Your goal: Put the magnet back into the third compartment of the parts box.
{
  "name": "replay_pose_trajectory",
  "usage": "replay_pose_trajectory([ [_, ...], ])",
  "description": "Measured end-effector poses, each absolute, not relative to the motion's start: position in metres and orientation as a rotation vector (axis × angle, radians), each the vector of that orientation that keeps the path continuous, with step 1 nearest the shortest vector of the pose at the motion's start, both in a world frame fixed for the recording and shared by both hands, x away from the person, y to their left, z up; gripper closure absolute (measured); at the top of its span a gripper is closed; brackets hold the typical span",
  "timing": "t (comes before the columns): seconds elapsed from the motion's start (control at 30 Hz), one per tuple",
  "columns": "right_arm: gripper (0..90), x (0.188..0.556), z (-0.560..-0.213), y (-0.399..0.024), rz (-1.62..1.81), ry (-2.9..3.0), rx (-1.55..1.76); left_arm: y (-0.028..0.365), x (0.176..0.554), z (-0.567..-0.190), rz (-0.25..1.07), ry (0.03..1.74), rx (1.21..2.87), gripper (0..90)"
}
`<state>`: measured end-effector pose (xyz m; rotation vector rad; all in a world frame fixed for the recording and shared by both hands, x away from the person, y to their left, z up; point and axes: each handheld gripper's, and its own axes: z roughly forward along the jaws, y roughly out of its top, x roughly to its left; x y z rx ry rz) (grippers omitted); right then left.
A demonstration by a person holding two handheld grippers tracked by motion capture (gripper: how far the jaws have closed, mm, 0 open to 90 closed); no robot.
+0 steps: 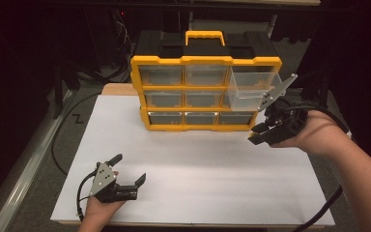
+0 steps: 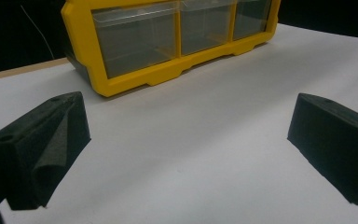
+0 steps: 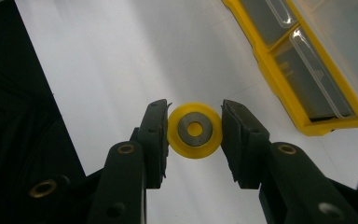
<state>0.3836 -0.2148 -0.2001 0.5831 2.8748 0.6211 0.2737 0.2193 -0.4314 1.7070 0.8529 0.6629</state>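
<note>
Clamping a yellow wheel (image 3: 195, 130), the right gripper (image 3: 195, 133) is probably heading for the pulled-out drawer (image 1: 251, 88) at the organizer's (image 1: 205, 94) right, while the left gripper (image 1: 128, 174) is idling agape.

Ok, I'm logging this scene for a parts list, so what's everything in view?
Organiser case: one, yellow frame, black top, back of table.
Pulled-out drawer: one, clear, top right of case.
Closed drawers: eight, clear, in the case.
Wheel: one, yellow with metal hub, between right gripper's jaws.
Table sheet: one, white.
Left gripper: black, open, near left corner.
Right gripper: black, shut on wheel.
</note>
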Motion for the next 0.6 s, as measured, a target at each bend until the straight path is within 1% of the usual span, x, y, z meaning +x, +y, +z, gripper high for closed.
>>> replay_pose_trajectory([
  [0.6,65.2,0.388,-0.169,-0.212,0.608,2.846,0.576,0.219,0.274,-0.431,0.664,0.852,1.706,0.0],
])
